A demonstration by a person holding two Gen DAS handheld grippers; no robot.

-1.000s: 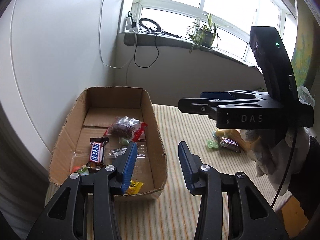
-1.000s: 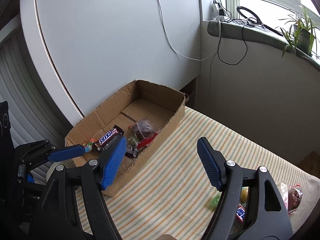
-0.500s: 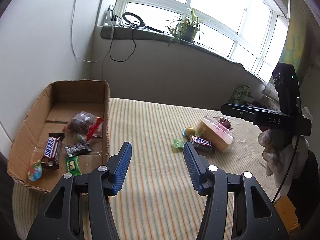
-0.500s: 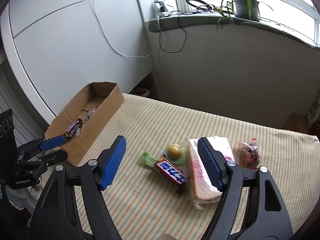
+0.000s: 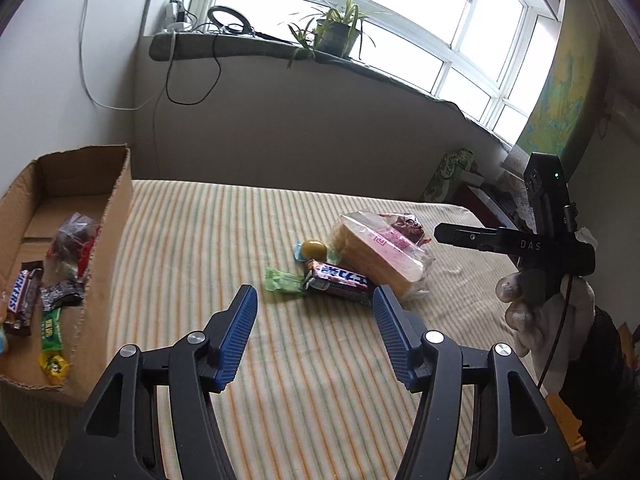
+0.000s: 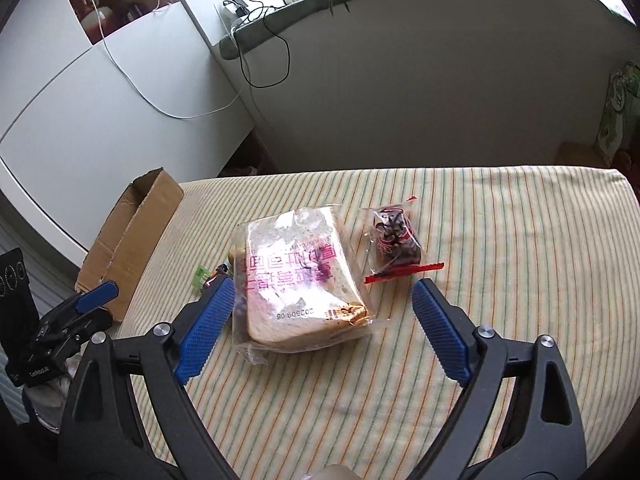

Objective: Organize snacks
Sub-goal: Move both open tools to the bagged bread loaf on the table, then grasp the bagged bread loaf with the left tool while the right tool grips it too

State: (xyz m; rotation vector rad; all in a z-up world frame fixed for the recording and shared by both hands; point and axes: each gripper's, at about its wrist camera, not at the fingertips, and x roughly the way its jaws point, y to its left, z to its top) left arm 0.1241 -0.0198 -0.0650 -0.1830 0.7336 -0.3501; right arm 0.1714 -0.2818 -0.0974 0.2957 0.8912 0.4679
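Observation:
On the striped cloth lie a bagged bread loaf [image 5: 380, 254] [image 6: 296, 276], a dark chocolate bar [image 5: 338, 278], a green candy [image 5: 282, 280], a round yellow sweet [image 5: 313, 247] and a clear bag of dark snacks [image 6: 394, 240]. My left gripper [image 5: 314, 312] hovers just short of the chocolate bar, its jaws opening with nothing between them. My right gripper [image 6: 324, 308] is over the near end of the bread loaf, its jaws opening wide and not touching the bag. The cardboard box [image 5: 116, 216] [image 6: 132, 232] at the left holds several wrapped snacks, among them a Snickers bar [image 5: 20, 296].
A gloved hand holds the right gripper at the right edge of the left wrist view. Behind the table runs a low grey wall with a windowsill, cables and a potted plant [image 5: 336, 32]. A white cabinet [image 6: 100, 92] stands beyond the box. Bare striped cloth [image 6: 520, 240] spreads to the right.
Both grippers swung right from the box toward the loose snacks. The left jaws widened steadily. The right gripper dropped closer to the bread loaf and its jaws spread.

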